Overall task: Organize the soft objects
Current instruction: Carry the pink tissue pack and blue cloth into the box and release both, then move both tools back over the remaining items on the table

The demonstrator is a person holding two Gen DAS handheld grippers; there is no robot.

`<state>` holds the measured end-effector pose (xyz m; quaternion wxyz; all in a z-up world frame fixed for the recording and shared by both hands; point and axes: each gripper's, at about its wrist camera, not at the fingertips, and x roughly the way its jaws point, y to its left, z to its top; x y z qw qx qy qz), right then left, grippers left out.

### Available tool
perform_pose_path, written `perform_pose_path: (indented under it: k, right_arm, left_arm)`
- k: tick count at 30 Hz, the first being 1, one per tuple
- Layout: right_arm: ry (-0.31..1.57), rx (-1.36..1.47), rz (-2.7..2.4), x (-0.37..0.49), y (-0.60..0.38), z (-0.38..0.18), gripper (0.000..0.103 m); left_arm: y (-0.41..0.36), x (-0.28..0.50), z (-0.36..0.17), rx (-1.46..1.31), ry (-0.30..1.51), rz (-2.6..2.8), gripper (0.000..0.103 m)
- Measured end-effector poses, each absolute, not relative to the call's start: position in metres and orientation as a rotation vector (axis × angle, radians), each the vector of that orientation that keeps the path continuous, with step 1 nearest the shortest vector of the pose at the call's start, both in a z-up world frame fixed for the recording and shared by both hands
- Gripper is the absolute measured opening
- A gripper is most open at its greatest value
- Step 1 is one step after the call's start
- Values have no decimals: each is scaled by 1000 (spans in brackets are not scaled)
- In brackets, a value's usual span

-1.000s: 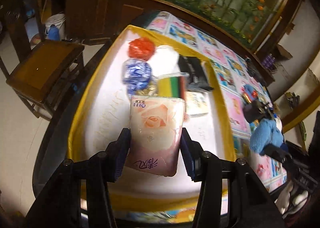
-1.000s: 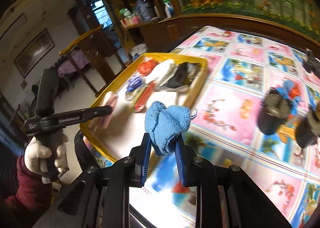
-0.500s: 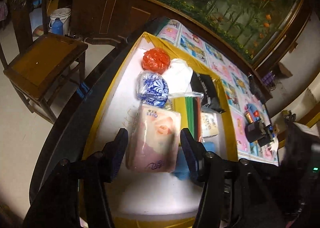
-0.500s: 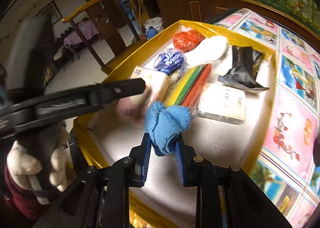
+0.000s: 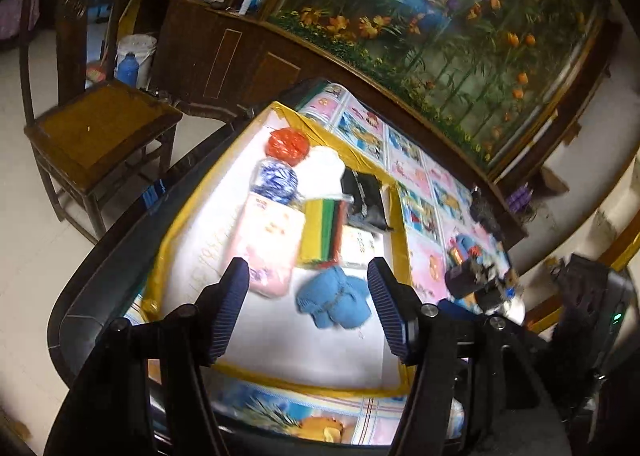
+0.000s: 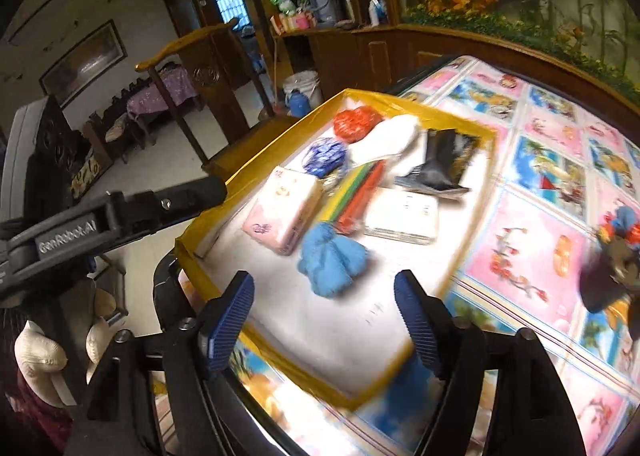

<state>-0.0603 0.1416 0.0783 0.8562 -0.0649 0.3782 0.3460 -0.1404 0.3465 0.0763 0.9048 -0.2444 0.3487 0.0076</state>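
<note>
A yellow-rimmed white tray holds the soft objects. A blue knitted cloth lies loose on the tray floor next to a pink tissue pack. Behind them are a blue-white ball, a red ball, a white bundle, coloured strips, a black packet and a white pack. My left gripper is open and empty above the tray's near part. My right gripper is open and empty, just behind the blue cloth.
The tray sits on a table with a pink cartoon-patterned cloth. A dark toy with blue and red parts stands right of the tray. A wooden chair stands left of the table. The left gripper's arm crosses the right wrist view.
My right gripper has opened and let go of the blue cloth, which now lies on the tray. My left gripper has let go of the tissue pack and pulled back and up.
</note>
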Motion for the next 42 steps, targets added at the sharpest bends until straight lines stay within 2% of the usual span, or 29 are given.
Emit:
perform_pose_path:
  k: [8, 10, 12, 13, 15, 20, 26, 32, 42]
  right_arm:
    - [656, -42, 533, -103, 24, 96, 77]
    - [573, -18, 450, -119, -11, 106, 84]
    - [483, -6, 366, -136, -40, 113, 100]
    - [439, 2, 328, -144, -55, 115, 103]
    - [404, 30, 285, -152, -84, 114, 102]
    - [518, 229, 227, -145, -160, 87, 102]
    - [568, 289, 149, -155, -215, 73, 102]
    - [587, 288, 104, -149, -237, 89, 102]
    - [626, 279, -5, -78, -277, 89, 102]
  left_arm:
    - [247, -148, 94, -169, 714, 15, 60]
    - [231, -151, 95, -124, 716, 18, 60]
    - [217, -151, 97, -93, 722, 14, 60]
    - [211, -151, 97, -81, 726, 14, 60]
    - [200, -151, 97, -61, 734, 16, 60]
    - [169, -152, 99, -9, 742, 8, 60]
    - [139, -147, 95, 41, 766, -6, 60]
    - [113, -136, 82, 80, 812, -33, 60]
    - [91, -121, 61, 40, 889, -155, 60]
